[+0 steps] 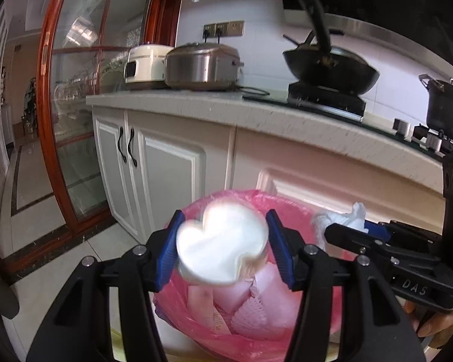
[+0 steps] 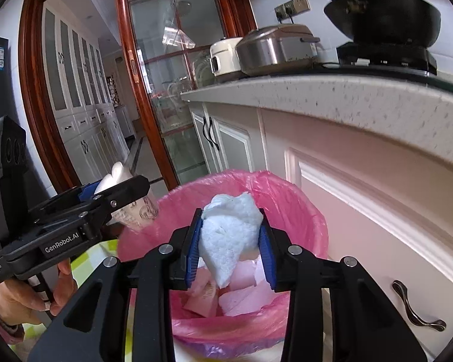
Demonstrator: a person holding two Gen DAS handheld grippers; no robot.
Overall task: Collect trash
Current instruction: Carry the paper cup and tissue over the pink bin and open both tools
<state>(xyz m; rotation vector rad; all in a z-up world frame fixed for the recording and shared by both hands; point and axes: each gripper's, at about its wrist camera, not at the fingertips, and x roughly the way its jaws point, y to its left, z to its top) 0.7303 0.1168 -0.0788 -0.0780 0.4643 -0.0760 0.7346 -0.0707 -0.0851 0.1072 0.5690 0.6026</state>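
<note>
Trash bin lined with a pink plastic bag (image 2: pixel 290 199), below the counter's front edge: drop both pieces inside its rim. Left gripper (image 1: pixel 223 250), jaws around a clear heart-lidded plastic cup (image 1: pixel 222 246). Right gripper (image 2: pixel 231 249), pads against a crumpled white tissue wad (image 2: pixel 229 235). Spread wide over the middle.

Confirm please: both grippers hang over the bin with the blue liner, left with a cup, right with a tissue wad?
Not quite: the liner is pink, as both wrist views show. Otherwise right: the left gripper has the cup, the right gripper the tissue wad.
</note>
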